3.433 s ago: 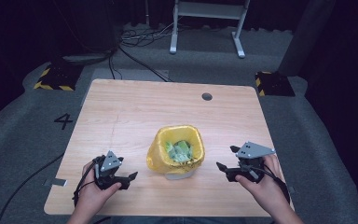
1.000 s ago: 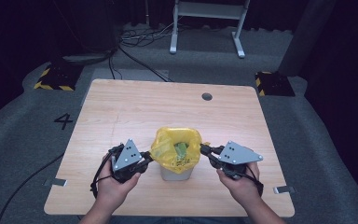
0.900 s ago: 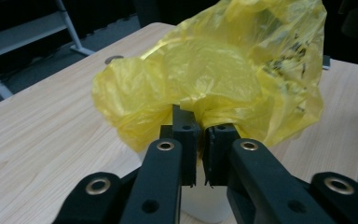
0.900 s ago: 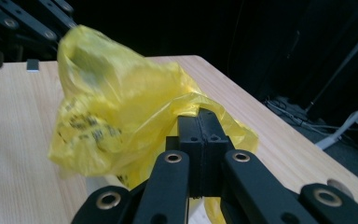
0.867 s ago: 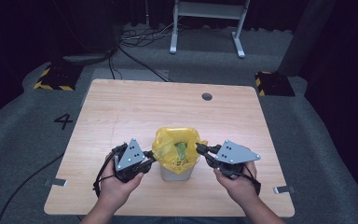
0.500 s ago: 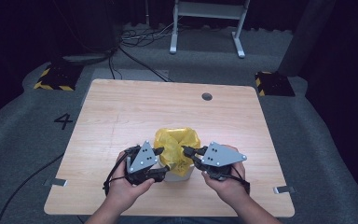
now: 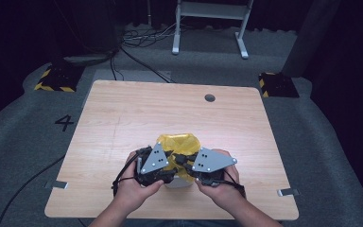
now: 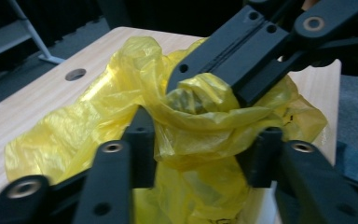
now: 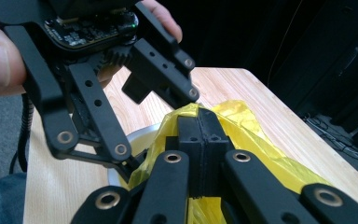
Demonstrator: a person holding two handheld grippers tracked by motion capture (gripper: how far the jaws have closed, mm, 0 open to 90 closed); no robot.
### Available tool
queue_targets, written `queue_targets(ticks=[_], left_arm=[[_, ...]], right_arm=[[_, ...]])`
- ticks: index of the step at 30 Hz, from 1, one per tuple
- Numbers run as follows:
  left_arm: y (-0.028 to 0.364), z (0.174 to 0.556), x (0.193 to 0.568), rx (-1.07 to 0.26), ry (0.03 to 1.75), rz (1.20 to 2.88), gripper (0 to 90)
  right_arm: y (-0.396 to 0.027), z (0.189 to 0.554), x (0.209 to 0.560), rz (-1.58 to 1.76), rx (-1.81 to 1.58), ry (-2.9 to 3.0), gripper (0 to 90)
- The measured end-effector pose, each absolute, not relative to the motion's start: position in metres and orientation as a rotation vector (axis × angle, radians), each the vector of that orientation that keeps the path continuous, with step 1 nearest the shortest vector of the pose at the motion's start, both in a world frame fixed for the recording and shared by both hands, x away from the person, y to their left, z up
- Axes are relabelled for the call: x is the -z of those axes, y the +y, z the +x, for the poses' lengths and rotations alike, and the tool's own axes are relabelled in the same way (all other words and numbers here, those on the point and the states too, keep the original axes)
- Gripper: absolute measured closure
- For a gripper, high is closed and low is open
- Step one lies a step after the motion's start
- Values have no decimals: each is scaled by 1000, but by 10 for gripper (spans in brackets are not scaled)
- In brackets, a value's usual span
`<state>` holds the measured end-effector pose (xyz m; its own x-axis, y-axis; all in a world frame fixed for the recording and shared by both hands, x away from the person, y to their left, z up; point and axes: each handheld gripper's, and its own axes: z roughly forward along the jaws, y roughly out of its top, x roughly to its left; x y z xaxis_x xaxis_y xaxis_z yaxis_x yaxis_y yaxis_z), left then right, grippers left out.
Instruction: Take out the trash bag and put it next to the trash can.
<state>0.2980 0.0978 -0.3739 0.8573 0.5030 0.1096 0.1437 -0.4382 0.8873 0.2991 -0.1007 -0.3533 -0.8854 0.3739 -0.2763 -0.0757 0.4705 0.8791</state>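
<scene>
Since both tools (image 7: 177, 160) met, yellow bag (image 7: 179, 142) top bunched, pinched shut.

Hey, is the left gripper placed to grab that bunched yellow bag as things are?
Probably yes: the left gripper has its jaws either side of the yellow bag twist, nothing between; the right gripper pinches the plastic just beyond.

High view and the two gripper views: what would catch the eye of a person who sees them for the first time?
First the bright yellow bag, which lines a small white bin near the front edge of the wooden table. Both grippers meet over it: the right gripper has its fingers shut on a fold of the bag, while the left gripper has bunched plastic between its spread fingers. Behind the table, cables lie on the dark floor.
</scene>
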Motion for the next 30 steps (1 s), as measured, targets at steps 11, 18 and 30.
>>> queue_targets(ticks=[11,18,30], left_arm=[[110,297,373,-430,542,1902,857],[115,296,365,-464,546,1858,859],[117,297,364,-450,546,1855,856]], right_arm=[[-124,301,344,325,-1468,2167,523],[-165,296,336,385,-1497,2108,499],[-204,319,358,564,-1335,2232,377]])
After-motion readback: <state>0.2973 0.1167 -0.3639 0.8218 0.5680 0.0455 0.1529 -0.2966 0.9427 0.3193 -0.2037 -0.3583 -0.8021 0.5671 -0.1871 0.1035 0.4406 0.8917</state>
